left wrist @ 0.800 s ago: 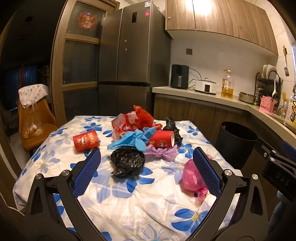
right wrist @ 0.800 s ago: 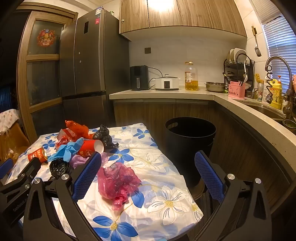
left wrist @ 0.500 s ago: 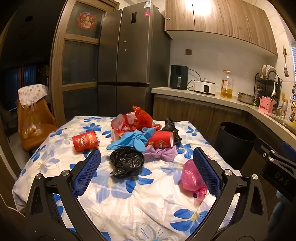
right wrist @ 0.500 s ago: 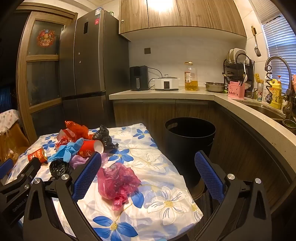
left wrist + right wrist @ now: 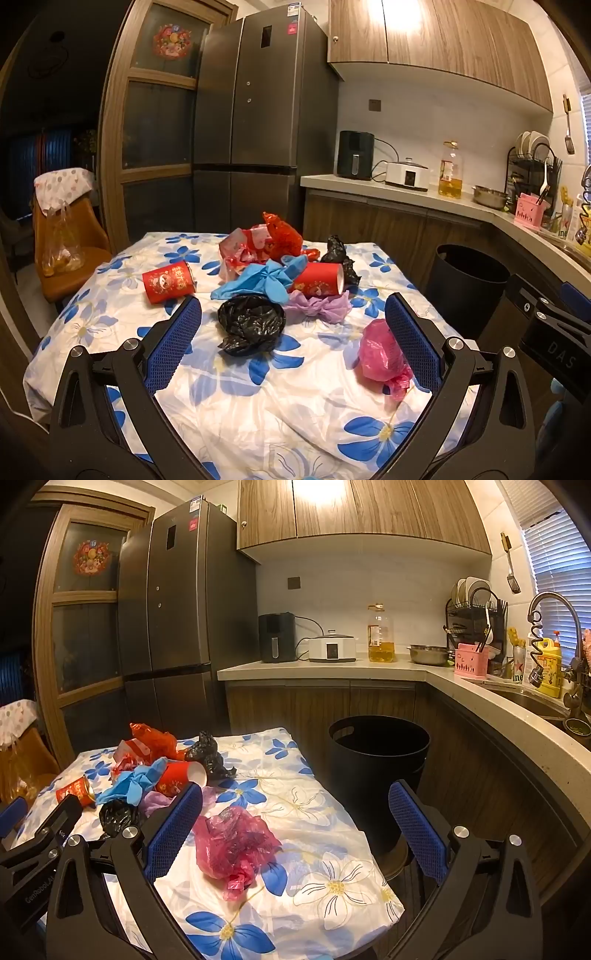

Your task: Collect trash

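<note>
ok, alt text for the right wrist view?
Open right gripper hangs over a floral-clothed table, a crumpled pink bag lying between its blue fingers. More trash is piled further left; a black bin stands just beyond the table by the kitchen counter.

I'm seeing warm ceiling light glaring off the upper cabinets point(image 5: 436, 37); fisheye is bending edges, corners darkening, left doorway dim.

A white cloth point(image 5: 295, 413) patterned with blue flowers carries a black bag point(image 5: 251, 325), pink bag point(image 5: 380, 354), blue glove point(image 5: 266, 280), lilac wrapper point(image 5: 319, 306) and red cups point(image 5: 170, 282); a black bin point(image 5: 376, 771) stands right.
</note>
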Demonstrator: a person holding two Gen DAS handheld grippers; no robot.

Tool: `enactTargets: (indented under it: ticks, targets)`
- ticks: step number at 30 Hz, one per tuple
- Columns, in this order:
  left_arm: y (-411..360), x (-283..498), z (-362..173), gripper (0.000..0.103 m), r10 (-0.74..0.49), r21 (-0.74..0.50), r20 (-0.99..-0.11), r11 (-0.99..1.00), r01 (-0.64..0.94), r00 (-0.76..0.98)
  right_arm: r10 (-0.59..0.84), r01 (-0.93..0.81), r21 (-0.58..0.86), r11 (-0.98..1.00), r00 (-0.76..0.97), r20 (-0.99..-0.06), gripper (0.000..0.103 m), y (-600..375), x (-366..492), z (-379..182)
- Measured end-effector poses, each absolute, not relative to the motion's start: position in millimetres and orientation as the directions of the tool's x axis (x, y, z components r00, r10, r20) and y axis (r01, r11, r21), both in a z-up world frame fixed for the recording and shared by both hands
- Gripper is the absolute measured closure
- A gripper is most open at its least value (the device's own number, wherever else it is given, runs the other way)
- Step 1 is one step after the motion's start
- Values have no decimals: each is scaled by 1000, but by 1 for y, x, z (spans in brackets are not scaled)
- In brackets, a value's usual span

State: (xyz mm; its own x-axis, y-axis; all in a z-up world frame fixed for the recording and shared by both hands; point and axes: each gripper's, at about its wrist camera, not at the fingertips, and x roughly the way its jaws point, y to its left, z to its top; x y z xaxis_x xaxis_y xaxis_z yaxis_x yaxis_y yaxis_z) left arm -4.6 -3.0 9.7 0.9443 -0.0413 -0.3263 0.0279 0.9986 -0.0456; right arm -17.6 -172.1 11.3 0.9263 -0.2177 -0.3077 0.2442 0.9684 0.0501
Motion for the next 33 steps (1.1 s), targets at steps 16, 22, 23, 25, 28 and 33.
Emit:
enactTargets:
  ticks: [16, 22, 23, 25, 28, 33]
  targets:
    - [-8, -4, 12, 4, -49, -50, -321, 998, 34, 946, -219, 245, 50, 968, 927, -304, 5, -174, -18, 11]
    - [-8, -4, 12, 4, -48, -50, -321, 998, 34, 946, -217, 243, 48, 969, 927, -305, 5, -172, -18, 14]
    - [-9, -4, 12, 4, -47, -49, -321, 998, 33, 946, -217, 242, 48, 969, 927, -305, 5, -172, -18, 14]
    - [-7, -4, 12, 4, -48, -49, -321, 998, 34, 946, -218, 243, 47, 969, 928, -303, 5, -172, -18, 15]
    - [-8, -3, 12, 5, -51, -49, -322, 998, 37, 945, -214, 240, 48, 970, 928, -305, 5, -173, -17, 16]
    - [-9, -2, 12, 4, -62, -61, -322, 997, 45, 945, -211, 236, 48, 970, 929, -304, 5, -173, -17, 16]
